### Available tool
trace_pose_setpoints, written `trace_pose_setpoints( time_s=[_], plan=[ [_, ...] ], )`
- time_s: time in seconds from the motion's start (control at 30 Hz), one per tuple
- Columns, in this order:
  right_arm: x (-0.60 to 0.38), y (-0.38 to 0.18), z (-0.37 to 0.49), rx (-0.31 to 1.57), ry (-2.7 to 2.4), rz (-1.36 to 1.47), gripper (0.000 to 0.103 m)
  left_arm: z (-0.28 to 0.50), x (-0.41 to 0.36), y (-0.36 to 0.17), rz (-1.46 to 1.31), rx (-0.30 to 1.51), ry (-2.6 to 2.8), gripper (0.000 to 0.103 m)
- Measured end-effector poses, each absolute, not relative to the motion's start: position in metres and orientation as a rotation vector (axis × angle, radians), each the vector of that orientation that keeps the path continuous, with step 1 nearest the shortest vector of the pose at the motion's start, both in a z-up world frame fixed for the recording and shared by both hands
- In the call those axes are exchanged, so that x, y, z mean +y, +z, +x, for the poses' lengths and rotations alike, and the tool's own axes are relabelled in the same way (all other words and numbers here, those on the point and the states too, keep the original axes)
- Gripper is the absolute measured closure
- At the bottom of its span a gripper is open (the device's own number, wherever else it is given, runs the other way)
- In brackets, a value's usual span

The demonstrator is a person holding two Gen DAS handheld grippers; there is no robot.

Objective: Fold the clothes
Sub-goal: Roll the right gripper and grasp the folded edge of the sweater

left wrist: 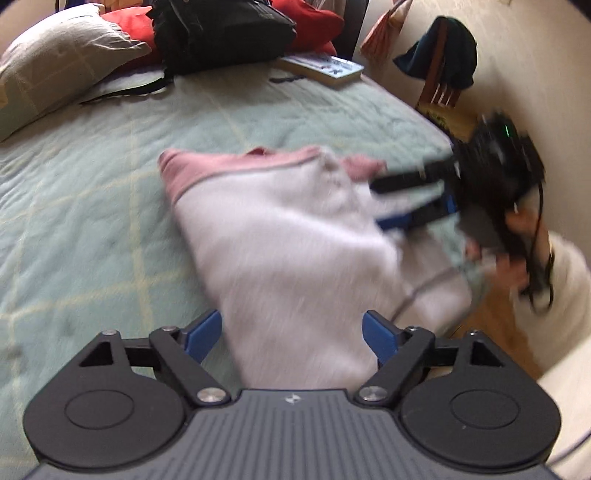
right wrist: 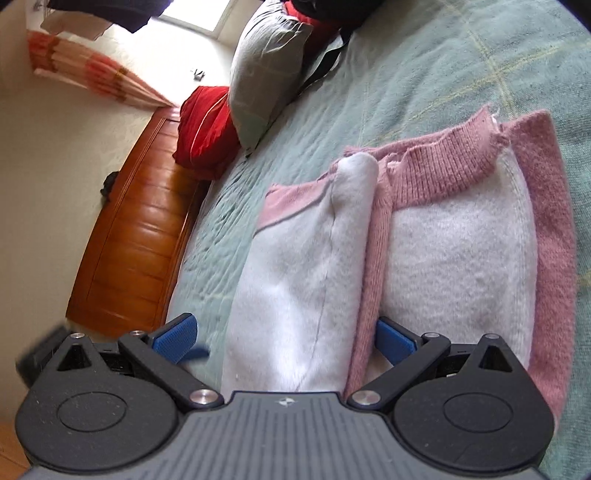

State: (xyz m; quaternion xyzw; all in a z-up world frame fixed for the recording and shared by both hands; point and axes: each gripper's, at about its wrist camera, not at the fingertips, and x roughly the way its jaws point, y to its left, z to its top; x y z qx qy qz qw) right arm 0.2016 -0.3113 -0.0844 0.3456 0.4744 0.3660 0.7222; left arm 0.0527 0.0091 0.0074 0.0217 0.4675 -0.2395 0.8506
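Garment: a white fleece sweater with pink knitted collar and trim (left wrist: 280, 236) is seen partly folded on the bed, near the edge on the right of the left wrist view; in the right wrist view (right wrist: 454, 240) a sleeve is laid lengthwise over the body, and the pink collar is turned towards the pillows.
Left tool: the left tool (left wrist: 291, 332) is held above the near end of the sweater; its blue pads are spread wide, with white fabric seen between them but not pressed, so nothing is gripped.
Right tool: the right tool (right wrist: 284, 341) is likewise spread open, with the folded sleeve lying between its fingers and not clamped; in the left wrist view it (left wrist: 380, 201) is seen blurred at the sweater's right side, carried by a hand (left wrist: 517, 243) in a white sleeve.
Bed: the sweater is carried by a pale green quilted bedspread with faint yellow lines (left wrist: 92, 192).
Head of bed: a grey pillow (right wrist: 266, 70), a red cushion (right wrist: 207, 125) and a black bag (left wrist: 221, 33) are piled well apart from the sweater.
Book: a flat book (left wrist: 325, 68) is laid near the bag.
Surroundings: an orange-brown wooden bed frame (right wrist: 129, 240) is seen beside the mattress.
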Motion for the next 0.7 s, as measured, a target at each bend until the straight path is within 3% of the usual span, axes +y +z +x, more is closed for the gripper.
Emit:
trace_pose_setpoints(
  time_s=[0.7],
  plan=[
    [-0.279, -0.095, 0.204, 1.012, 0.804, 0.763, 0.0, 0.029, 0.034, -0.003, -0.004, 0.907, -0.542, 0.017]
  ],
)
